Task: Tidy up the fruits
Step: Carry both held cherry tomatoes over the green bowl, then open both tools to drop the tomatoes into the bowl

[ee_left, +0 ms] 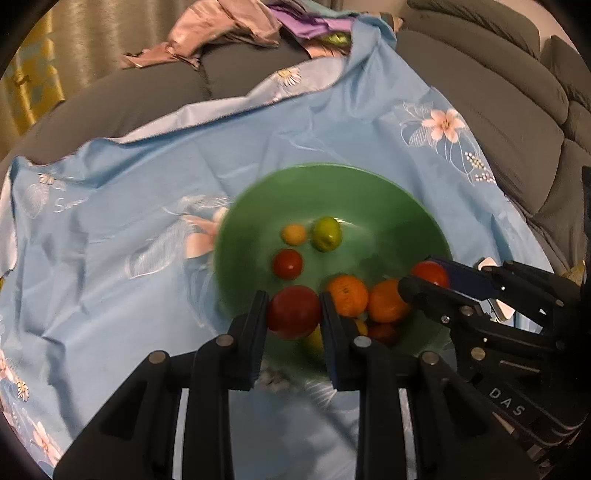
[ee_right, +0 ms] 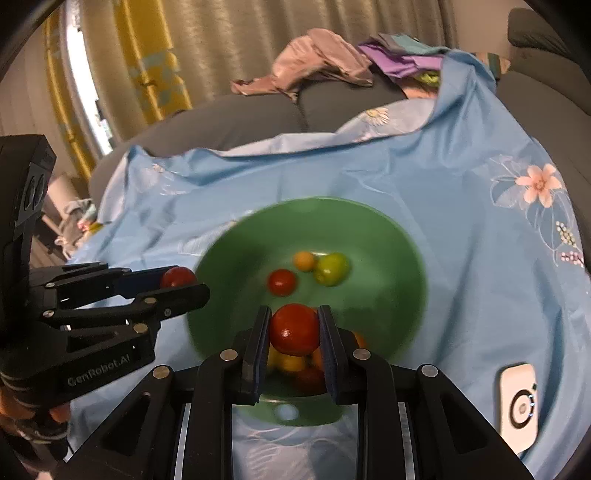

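a: two claws, each clamped on a red tomato. left claw [ee_left: 294,314] pinches a tomato [ee_left: 293,312] over the near rim of the bowl [ee_left: 406,210].

b: and the right one?

a: right claw [ee_right: 293,328] grips its own tomato [ee_right: 294,329], pads pressed on both sides, above the bowl's 6 o'clock part. from the left camera it shows at 4 o'clock.

b: what lies in the bowl?

a: from the left view: a small red tomato [ee_left: 287,263] near the middle, a small orange fruit [ee_left: 294,234] at its 12 o'clock, a green fruit [ee_left: 327,234] just beside that. two oranges [ee_left: 348,295] touch each other at the 5 o'clock side, with more fruit half hidden behind the fingers [ee_left: 255,332].

b: the bowl stands on what?

a: a blue flowered cloth [ee_left: 147,166] spread over a grey sofa [ee_left: 498,92]. crumpled pink and purple clothes [ee_left: 229,33] lie at 12 o'clock. the right view shows a white device [ee_right: 519,410] on the cloth at 4 o'clock of the bowl, apart from it.

b: curtain?

a: beige curtain [ee_right: 229,37] at the back.
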`<state>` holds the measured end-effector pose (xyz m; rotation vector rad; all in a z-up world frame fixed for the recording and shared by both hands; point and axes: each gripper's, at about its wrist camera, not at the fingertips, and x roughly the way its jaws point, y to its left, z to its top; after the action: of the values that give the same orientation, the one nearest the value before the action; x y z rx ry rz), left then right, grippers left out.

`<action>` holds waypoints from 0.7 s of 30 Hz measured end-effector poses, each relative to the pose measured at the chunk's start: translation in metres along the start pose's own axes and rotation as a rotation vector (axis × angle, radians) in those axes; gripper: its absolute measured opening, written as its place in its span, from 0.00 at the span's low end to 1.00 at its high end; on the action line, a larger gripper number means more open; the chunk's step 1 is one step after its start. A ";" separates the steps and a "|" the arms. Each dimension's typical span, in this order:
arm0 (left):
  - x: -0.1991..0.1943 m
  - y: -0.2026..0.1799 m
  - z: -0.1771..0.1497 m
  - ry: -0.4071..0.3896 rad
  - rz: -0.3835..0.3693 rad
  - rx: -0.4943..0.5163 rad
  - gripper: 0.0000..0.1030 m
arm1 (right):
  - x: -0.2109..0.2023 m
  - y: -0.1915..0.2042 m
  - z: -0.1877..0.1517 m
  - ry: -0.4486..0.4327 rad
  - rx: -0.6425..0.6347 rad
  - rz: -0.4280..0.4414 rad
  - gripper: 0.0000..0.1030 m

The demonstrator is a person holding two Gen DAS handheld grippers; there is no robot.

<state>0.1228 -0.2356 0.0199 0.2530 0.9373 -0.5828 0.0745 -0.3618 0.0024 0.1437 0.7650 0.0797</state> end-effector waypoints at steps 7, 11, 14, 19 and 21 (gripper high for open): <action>0.020 -0.008 0.007 0.045 0.005 0.004 0.26 | 0.016 -0.013 0.001 0.053 -0.010 -0.031 0.26; 0.018 -0.008 0.009 0.062 0.014 0.005 0.46 | 0.015 -0.013 0.002 0.063 -0.010 -0.044 0.26; 0.009 -0.006 0.009 0.062 0.050 0.014 0.65 | 0.006 -0.010 0.006 0.065 -0.021 -0.069 0.27; -0.026 -0.003 0.021 0.038 0.088 0.036 0.85 | -0.012 -0.005 0.027 0.120 -0.079 -0.110 0.39; -0.044 -0.004 0.030 0.018 0.115 0.044 0.94 | -0.014 -0.004 0.036 0.157 -0.088 -0.124 0.43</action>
<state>0.1208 -0.2363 0.0733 0.3500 0.9214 -0.4968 0.0895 -0.3715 0.0372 0.0057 0.9242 0.0067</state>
